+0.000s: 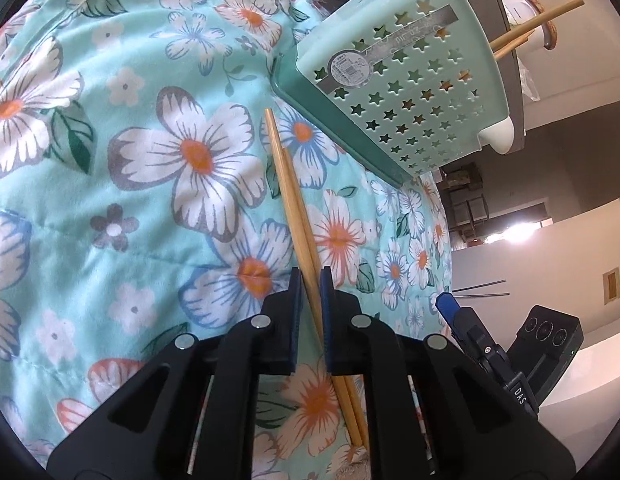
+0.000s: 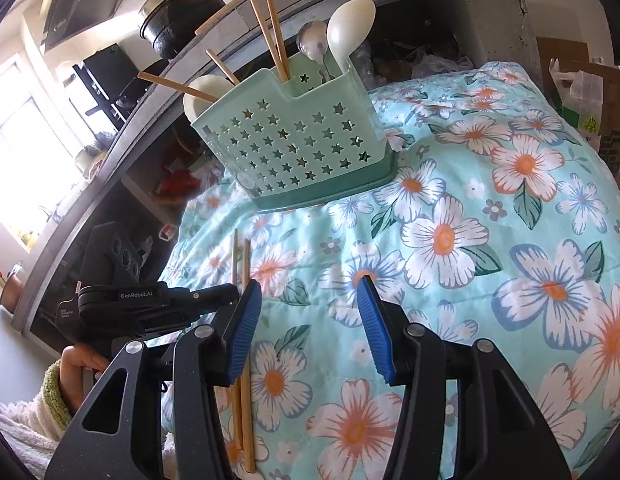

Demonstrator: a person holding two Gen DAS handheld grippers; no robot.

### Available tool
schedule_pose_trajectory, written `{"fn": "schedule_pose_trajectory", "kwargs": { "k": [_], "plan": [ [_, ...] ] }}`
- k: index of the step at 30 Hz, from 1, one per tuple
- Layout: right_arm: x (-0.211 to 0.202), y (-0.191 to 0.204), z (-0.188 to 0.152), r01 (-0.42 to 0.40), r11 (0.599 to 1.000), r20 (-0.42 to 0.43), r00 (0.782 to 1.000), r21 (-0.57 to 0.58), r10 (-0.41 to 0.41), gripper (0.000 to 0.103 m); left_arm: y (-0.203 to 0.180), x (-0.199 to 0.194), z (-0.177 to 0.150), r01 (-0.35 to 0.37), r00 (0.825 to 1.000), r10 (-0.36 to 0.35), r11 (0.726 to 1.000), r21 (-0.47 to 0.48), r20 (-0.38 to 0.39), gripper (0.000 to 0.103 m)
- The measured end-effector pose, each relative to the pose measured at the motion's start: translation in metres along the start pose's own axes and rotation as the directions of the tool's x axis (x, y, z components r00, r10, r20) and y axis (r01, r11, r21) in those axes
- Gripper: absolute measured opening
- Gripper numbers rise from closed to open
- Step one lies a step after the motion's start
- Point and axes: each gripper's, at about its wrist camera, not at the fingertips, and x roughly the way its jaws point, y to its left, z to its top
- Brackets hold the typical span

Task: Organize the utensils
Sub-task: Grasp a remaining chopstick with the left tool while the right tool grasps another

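Left tool [image 1: 310, 280]: pinching paired chopsticks [image 1: 290, 184] off floral quilt [image 1: 150, 160], likely for holder [image 1: 410, 92]. Right tool [image 2: 308, 304]: spread, empty.

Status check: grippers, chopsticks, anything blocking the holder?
Left gripper shut on chopstick pair lying on the floral cloth. Right gripper open, empty. Utensil holder ahead, already part-filled; path clear.

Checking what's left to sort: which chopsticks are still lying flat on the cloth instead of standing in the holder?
The pair between the left gripper's pads, flat on the floral cloth. The other chopsticks stand in the green holder.
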Motion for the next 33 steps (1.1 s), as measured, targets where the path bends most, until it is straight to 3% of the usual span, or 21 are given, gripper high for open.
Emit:
{"fn": "schedule_pose_trajectory", "kwargs": {
  "k": [4, 9, 13, 17, 22, 33],
  "plan": [
    [0.009, 0.012, -0.002, -0.020, 0.999, -0.041, 0.999, -0.030, 0.018, 0.049, 0.001, -0.010, 0.001, -0.082, 0.997, 0.082, 0.996, 0.046, 0.000, 0.008],
    [0.032, 0.036, -0.006, -0.052, 0.993, -0.143, 0.989, -0.103, 0.037, 0.049, -0.001, -0.026, 0.002, -0.215, 0.976, 0.214, 0.965, 0.148, 0.024, 0.007],
    [0.058, 0.053, -0.014, -0.058, 0.985, -0.228, 0.973, -0.162, 0.019, 0.044, 0.006, -0.034, 0.002, -0.258, 0.966, 0.257, 0.951, 0.172, 0.029, 0.004],
    [0.079, 0.063, -0.021, -0.007, 0.977, -0.278, 0.959, -0.212, -0.054, 0.031, 0.011, -0.037, -0.002, -0.262, 0.965, 0.261, 0.950, 0.172, 0.031, 0.004],
    [0.085, 0.069, -0.023, 0.043, 0.972, -0.265, 0.959, -0.231, -0.105, 0.008, 0.013, -0.037, -0.003, -0.269, 0.963, 0.268, 0.946, 0.178, 0.030, 0.004],
    [0.053, 0.021, -0.014, 0.133, 0.989, -0.198, 0.969, -0.071, -0.145, 0.007, 0.013, -0.036, -0.003, -0.298, 0.954, 0.297, 0.938, 0.179, 0.036, 0.004]
  ]
}}
